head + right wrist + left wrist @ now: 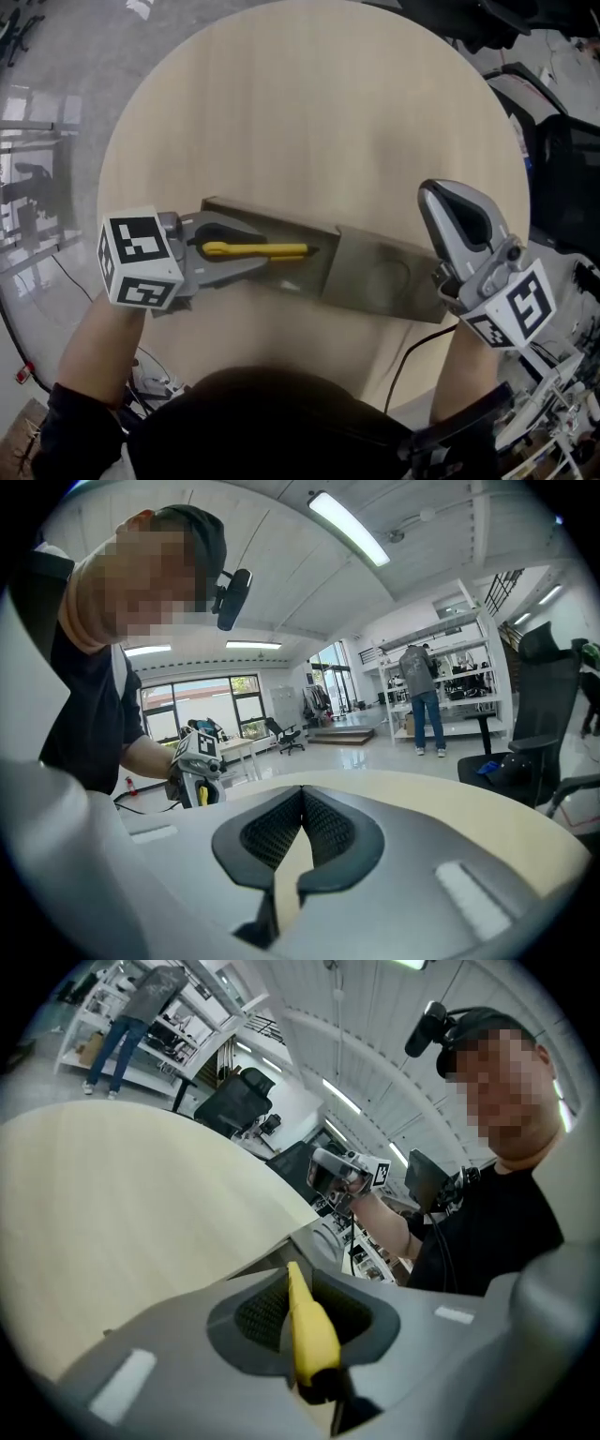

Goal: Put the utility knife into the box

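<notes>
1. Only black-and-white square patterns mark the cubes [139, 258] on your claws.
2. Your left claw [255, 255] is clamped narrowly on the slim yellow utility knife [286, 249], holding it level over the open left end of the long olive cardboard box [375, 277].
3. Your right claw [439, 199] is closed and empty at the box's right end, above the round pale wooden desk [309, 112].

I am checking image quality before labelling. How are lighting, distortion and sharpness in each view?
Head view: soft, even light, only faint shadows on the round table, utility knife sharp; left gripper view: strong fisheye bending, black corners, the knife's near end slightly soft; right gripper view: same distortion, a ceiling lamp glares bright.
</notes>
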